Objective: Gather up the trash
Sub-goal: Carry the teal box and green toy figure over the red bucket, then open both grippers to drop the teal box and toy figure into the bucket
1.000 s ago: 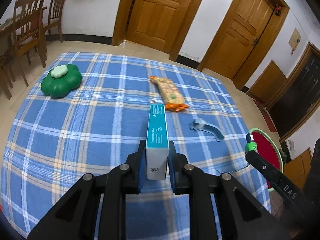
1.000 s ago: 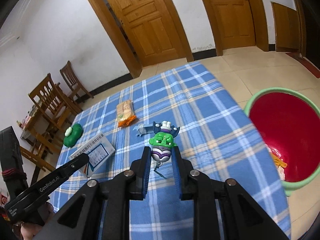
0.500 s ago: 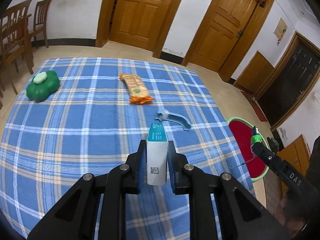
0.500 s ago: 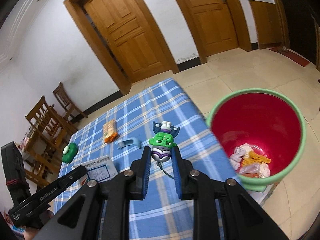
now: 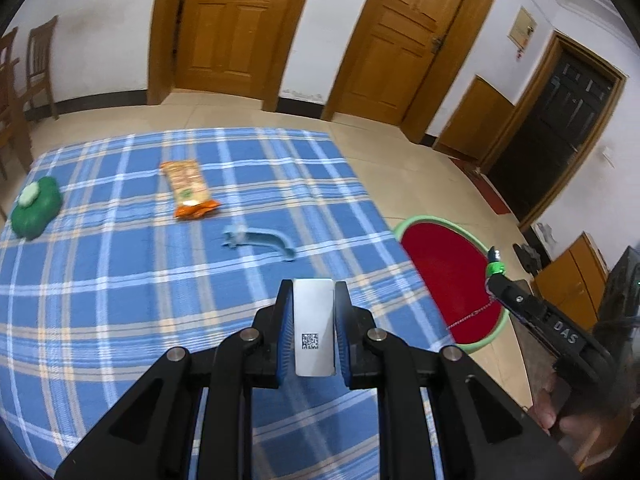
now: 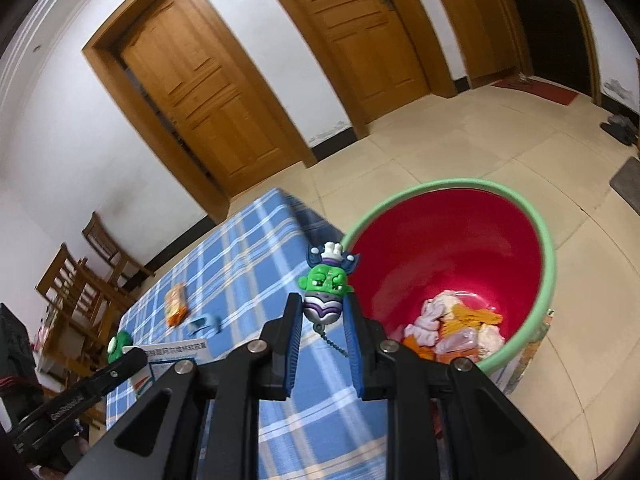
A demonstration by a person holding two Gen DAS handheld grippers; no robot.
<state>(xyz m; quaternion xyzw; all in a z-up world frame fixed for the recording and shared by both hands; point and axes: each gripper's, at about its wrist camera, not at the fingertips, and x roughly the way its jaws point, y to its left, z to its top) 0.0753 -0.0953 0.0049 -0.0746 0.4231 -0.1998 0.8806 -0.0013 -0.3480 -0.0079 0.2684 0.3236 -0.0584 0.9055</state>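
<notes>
Left wrist view: left tool [image 5: 313, 334] clamped on a small box [image 5: 313, 330], end face with QR code toward camera, long axis running forward along the fingers. Tool is over the blue plaid worktop [image 5: 120, 280]. Red bin [image 5: 444, 264] sits on the floor off the worktop edge, forward and right of the box. Snack packet [image 5: 188, 190], blue scrap [image 5: 260, 240] and green toy [image 5: 34, 208] lie on the worktop, well apart from the bin.

Right wrist view: right tool [image 6: 323, 316] grips a green figure [image 6: 325, 290], chain hanging below. Bin [image 6: 460, 240] just beyond and right of it, rim close. Judgement: right tool is nearer the bin.
</notes>
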